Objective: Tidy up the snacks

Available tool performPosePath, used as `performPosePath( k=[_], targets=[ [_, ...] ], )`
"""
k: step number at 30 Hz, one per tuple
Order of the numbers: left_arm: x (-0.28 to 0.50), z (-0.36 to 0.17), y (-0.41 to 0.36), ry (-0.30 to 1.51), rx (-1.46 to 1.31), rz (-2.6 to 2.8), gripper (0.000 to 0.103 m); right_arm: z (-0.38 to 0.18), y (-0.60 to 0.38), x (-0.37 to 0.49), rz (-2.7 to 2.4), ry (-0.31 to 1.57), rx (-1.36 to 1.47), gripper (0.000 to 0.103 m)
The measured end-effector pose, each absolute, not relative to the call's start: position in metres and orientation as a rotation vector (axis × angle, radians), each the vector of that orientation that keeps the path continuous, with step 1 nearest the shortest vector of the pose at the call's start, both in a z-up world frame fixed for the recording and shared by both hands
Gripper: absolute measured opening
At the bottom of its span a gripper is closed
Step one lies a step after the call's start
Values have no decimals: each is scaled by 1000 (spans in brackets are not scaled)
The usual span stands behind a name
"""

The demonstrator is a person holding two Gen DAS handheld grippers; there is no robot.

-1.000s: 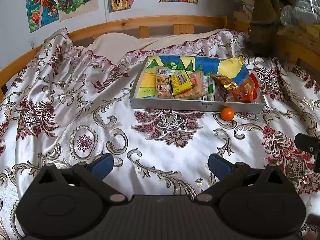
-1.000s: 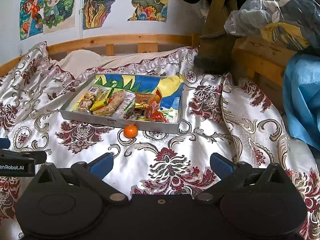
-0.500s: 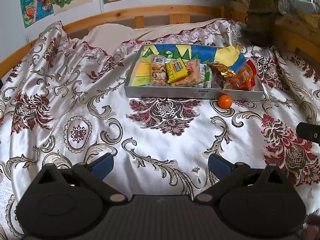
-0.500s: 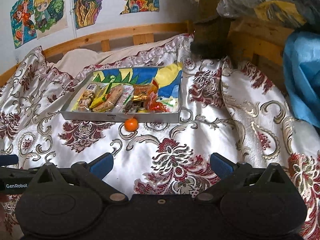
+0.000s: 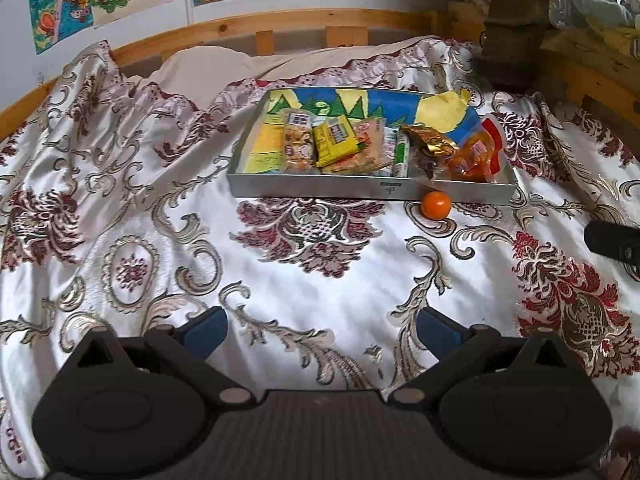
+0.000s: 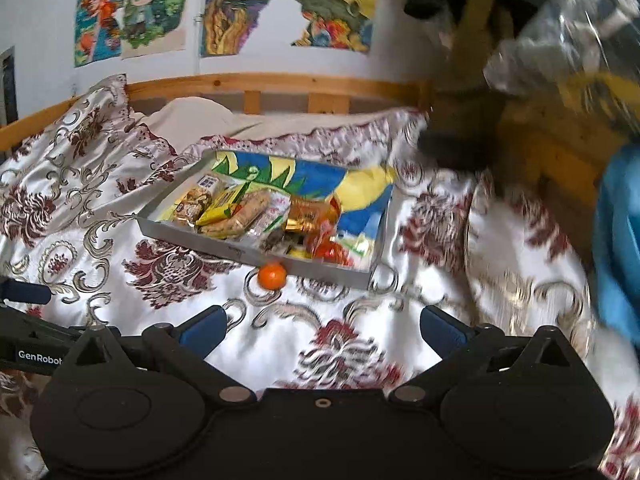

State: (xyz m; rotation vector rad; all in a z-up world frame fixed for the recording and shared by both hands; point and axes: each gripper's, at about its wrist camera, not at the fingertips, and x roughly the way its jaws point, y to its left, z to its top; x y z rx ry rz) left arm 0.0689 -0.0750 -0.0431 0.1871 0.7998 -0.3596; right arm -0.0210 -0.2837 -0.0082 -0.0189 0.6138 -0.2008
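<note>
A shallow grey box (image 5: 312, 190) (image 6: 208, 242) with a colourful drawing inside lies on the patterned bedspread and holds several snack packets (image 5: 334, 142) (image 6: 236, 208). A small orange fruit (image 5: 436, 204) (image 6: 272, 275) rests on the bedspread just in front of the box's near wall. My left gripper (image 5: 320, 326) hovers open over bare bedspread, well short of the box. My right gripper (image 6: 322, 326) is open too, with nothing between its blue-padded fingers; the fruit sits just beyond its left fingertip.
A wooden bed rail (image 5: 280, 26) runs behind a cream pillow (image 5: 208, 66). Bags and a blue sheet (image 6: 620, 240) pile up on the right. The other gripper shows at the frame edge (image 5: 612, 240) (image 6: 24, 354).
Both grippers stayed open. The right view has swung left and closer, so the box and fruit look larger and nearer the left finger. The left view shifted only slightly.
</note>
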Motion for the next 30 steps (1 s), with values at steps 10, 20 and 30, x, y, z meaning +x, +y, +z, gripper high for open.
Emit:
performPosePath(
  k=[10,20,30],
  targets=[
    [103,-66,-112,801,253,-449,102,-20,-321,17,-194,618,14,102],
    [116,-85,-133,784,338,-504,103,-30,-327,31,-197,651,8,102],
    [111,-85,-126,792,253,-494,102,-34,-320,36,-158,674,-7,102]
  ],
)
